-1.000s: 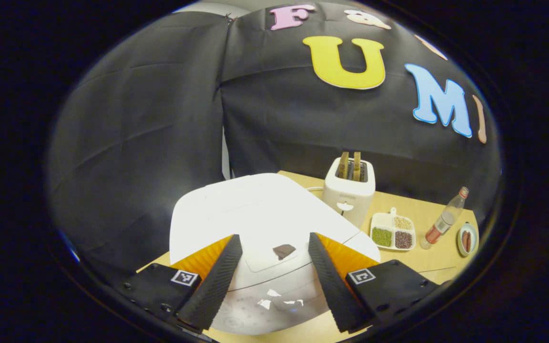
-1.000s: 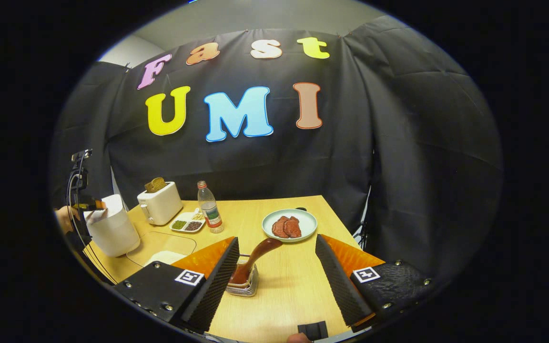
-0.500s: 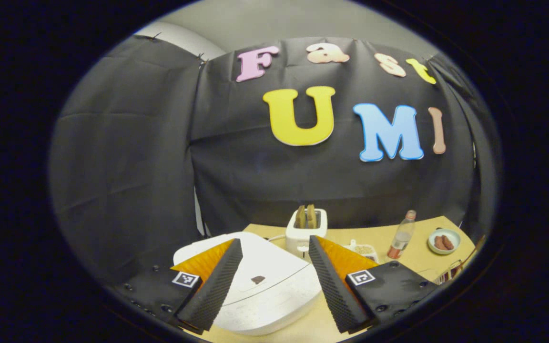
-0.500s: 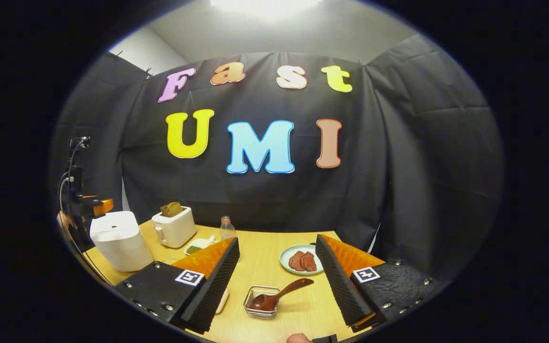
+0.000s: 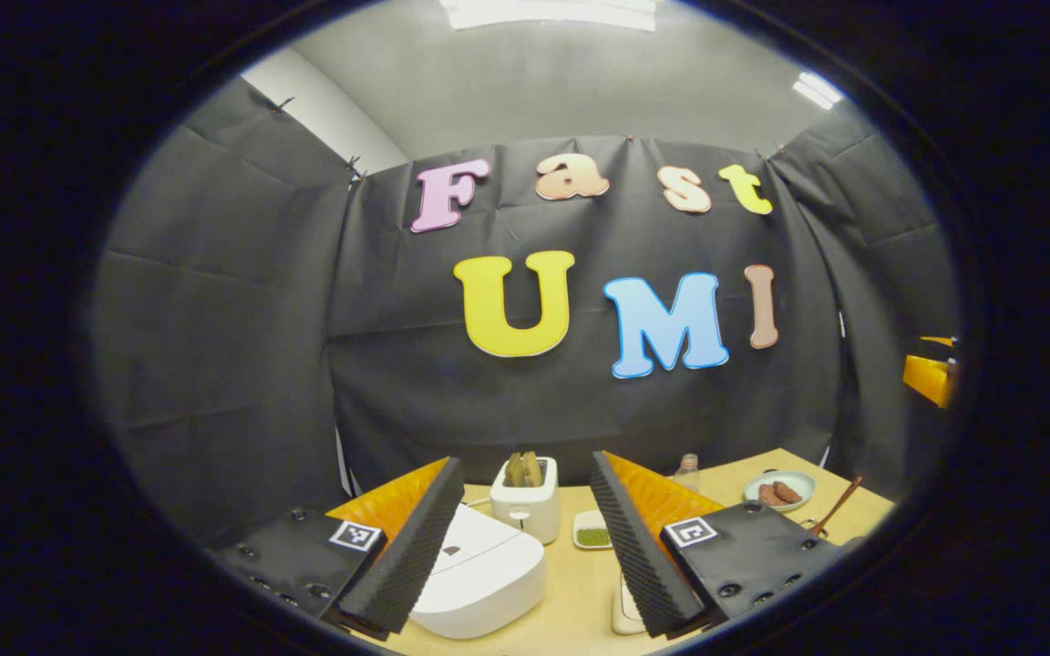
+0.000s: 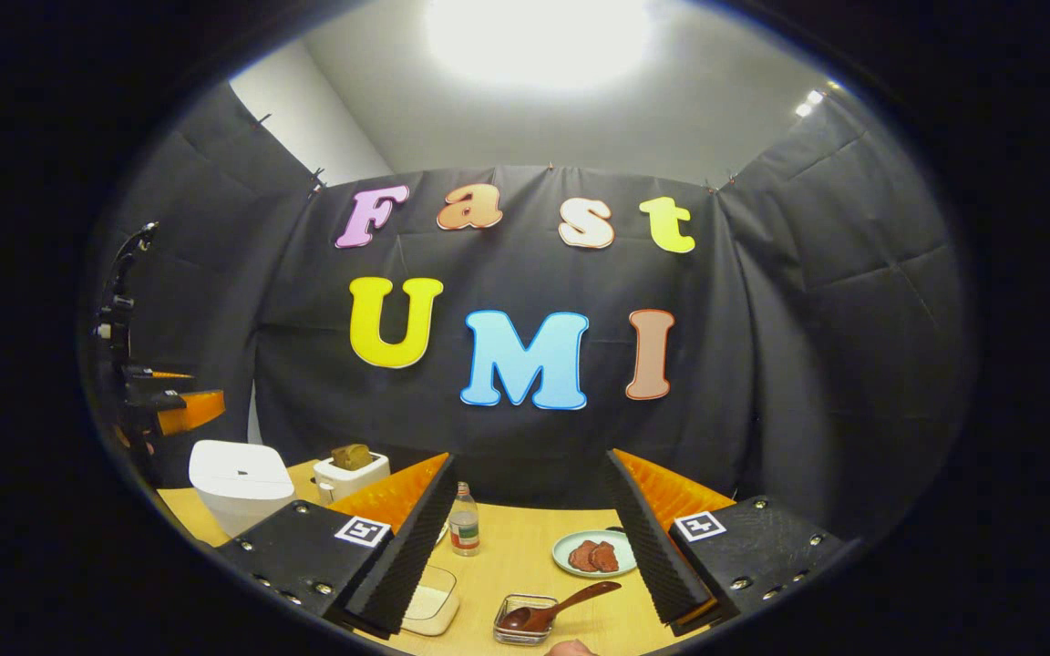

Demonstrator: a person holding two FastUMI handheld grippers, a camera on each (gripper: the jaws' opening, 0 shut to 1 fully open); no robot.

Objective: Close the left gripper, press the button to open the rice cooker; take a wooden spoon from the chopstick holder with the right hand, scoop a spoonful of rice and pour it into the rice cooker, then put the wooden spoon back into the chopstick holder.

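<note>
Left gripper (image 5: 523,457) is released, its 2 fingers spread wide with nothing between them, held high and back from the cooker (image 5: 479,574), which sits low on the counter (image 5: 580,592) with its lid down. The right gripper (image 6: 530,454) is likewise spread and empty, raised above the counter's near side. The spoon (image 6: 561,606) rests bowl-down in the holder (image 6: 525,630), handle leaning up to the right, and the rice tub (image 6: 429,609) lies just left of the holder.

As I judge it, this layout fits 2 stages: one ahead of the button press, or one with the spoon back in the holder, though in that case I would expect the lid raised, and it lies flat. The pictures do not settle more. A press, if it is due, would call for the left fingers brought together and lowered onto the small dark mark (image 5: 453,550) on the lid's front, which I take for the button.

For room: the toaster (image 5: 525,506) stands close behind the cooker, so a rising lid swings toward it. A bottle (image 6: 464,530) and a plate (image 6: 560,558) stand beyond the holder, well clear of a path from tub to cooker. The holder sits near the counter's front edge, so a knock on the leaning handle could tip it off.
</note>
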